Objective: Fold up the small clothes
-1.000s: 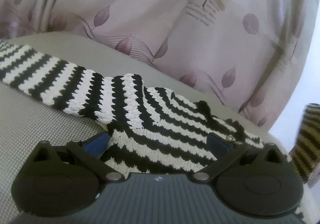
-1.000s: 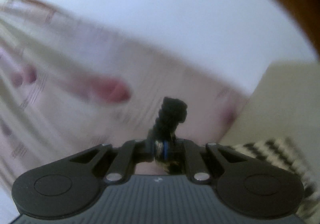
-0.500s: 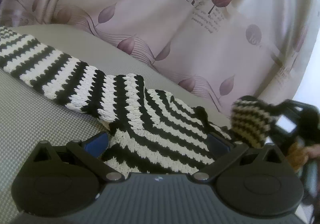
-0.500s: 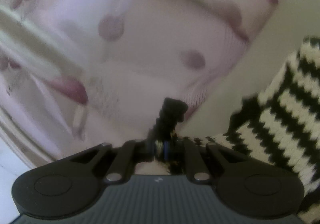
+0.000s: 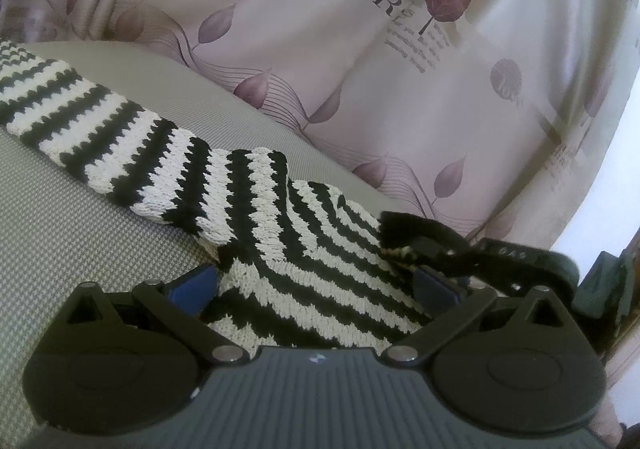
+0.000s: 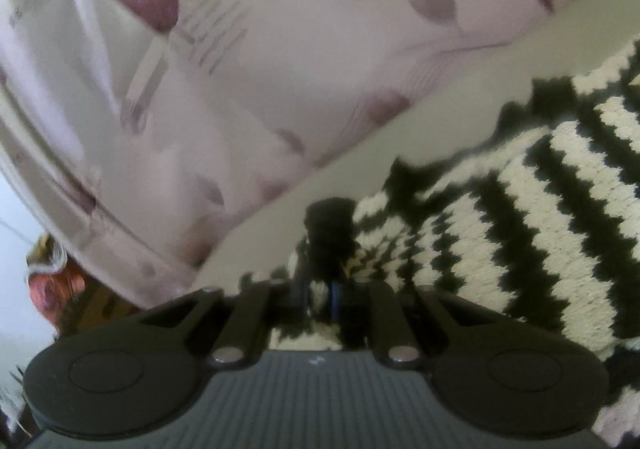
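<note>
**While one sleeve is brought across, the other lies flat: fold in progress**

As matters stand, the striped sweater (image 5: 304, 249) lies on a grey padded surface (image 5: 60, 233) before a leaf-printed curtain (image 5: 360, 69). Its left sleeve stretches away to the far left, flat and untouched.

Left hand-held gripper (image 5: 316, 285): jaws spread wide, the blue pads well apart at either side of the sweater's near body. The knit runs between and beneath them, but nothing is pinched. Whether the gripper's body presses on the cloth cannot be told.

Right hand-held gripper (image 6: 330, 289): jaws nearly pressed together and just beginning to part, with a thin black edge of the knit standing between them. In the left wrist view this gripper shows at the sweater's right edge, just beside the left gripper's right pad, with a black band of cloth at its tip.

Judgement: the step in hand is folding the right side inward over the body. The next move calls for letting that edge go cleanly so it lies flat and square, then withdrawing without dragging the loose knit. The left sleeve remains to be folded.

Risk: an open knit may snag on the pads.
</note>
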Action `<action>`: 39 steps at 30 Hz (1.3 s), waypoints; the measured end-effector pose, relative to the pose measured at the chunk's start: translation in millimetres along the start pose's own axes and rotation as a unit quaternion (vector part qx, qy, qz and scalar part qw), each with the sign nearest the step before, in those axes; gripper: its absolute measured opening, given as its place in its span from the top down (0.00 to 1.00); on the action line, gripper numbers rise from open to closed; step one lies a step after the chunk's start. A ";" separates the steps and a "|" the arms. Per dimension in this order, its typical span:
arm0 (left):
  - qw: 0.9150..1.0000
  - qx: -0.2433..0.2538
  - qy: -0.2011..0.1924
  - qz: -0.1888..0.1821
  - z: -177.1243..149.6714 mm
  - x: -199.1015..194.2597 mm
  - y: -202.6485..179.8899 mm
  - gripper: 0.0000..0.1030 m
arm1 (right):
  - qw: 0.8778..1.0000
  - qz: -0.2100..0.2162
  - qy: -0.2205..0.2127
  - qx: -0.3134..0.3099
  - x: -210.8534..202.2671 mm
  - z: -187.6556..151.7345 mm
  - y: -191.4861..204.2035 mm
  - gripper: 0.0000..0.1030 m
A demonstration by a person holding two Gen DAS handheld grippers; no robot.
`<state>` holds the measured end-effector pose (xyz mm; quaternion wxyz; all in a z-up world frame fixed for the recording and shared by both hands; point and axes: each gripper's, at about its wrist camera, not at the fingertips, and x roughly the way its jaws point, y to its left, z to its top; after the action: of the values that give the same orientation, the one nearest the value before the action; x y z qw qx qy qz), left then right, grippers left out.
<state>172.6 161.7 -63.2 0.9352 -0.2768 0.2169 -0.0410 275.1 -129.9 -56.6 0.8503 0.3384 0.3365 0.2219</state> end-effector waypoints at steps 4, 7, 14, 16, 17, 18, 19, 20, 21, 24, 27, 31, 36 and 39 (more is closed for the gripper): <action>1.000 -0.003 -0.001 0.003 0.2 0.5 0.6 0.00 | 0.999 0.003 0.011 -0.030 10.2 -9.7 8.9 0.89; 1.000 -0.003 -0.001 0.005 0.1 1.2 0.6 0.00 | 0.999 0.010 0.027 -0.035 18.4 -14.9 13.0 0.88; 1.000 -0.005 0.000 0.009 -0.2 1.7 1.7 0.00 | 0.996 0.075 0.037 -0.042 5.4 -16.7 23.0 0.27; 1.000 -0.006 0.000 0.012 -0.4 1.7 1.7 0.00 | 0.995 0.077 0.012 -0.060 -16.2 -10.6 30.3 0.27; 1.000 -0.007 0.000 0.012 -0.5 1.5 2.0 0.00 | 0.995 0.074 -0.002 -0.068 -31.9 -6.9 31.7 0.27; 1.000 -0.008 -0.002 0.012 -0.5 1.1 2.4 0.00 | 0.995 0.068 -0.009 -0.078 -44.9 -3.5 31.7 0.28; 1.000 -0.009 -0.003 0.013 -0.5 0.9 2.5 0.00 | 0.994 0.046 -0.015 -0.096 -59.0 -0.1 31.3 0.28; 1.000 -0.009 -0.003 0.013 -0.5 1.1 2.6 0.00 | 0.992 0.003 -0.022 -0.124 -76.4 2.5 29.0 0.28; 1.000 -0.009 -0.002 0.013 -0.5 1.5 2.4 0.00 | 0.988 -0.032 -0.031 -0.149 -89.6 3.5 26.0 0.28; 1.000 -0.007 0.000 0.015 -0.6 2.3 1.2 0.00 | 0.975 -0.115 -0.052 -0.184 -131.4 6.3 -5.0 0.29; 1.000 -0.009 0.000 0.019 -0.5 2.2 1.6 0.00 | 0.961 -0.212 -0.039 -0.175 -152.5 7.5 -45.1 0.41; 1.000 -0.022 0.004 0.020 1.5 1.4 5.1 0.00 | 0.961 -0.231 -0.023 -0.149 -165.6 2.0 -77.3 0.56; 0.999 -0.025 -0.016 0.012 23.4 -26.9 17.8 0.01 | 0.949 -0.255 -0.010 -0.183 -156.7 -2.7 -69.5 0.54; 0.998 0.004 -0.042 0.042 49.1 -50.5 37.4 0.01 | 0.951 -0.251 -0.011 -0.178 -156.4 -3.1 -68.1 0.54</action>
<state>146.4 227.8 -26.9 0.9456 -0.2651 0.1886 0.0089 177.5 -269.0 -41.7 0.9288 0.0885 0.3558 0.0537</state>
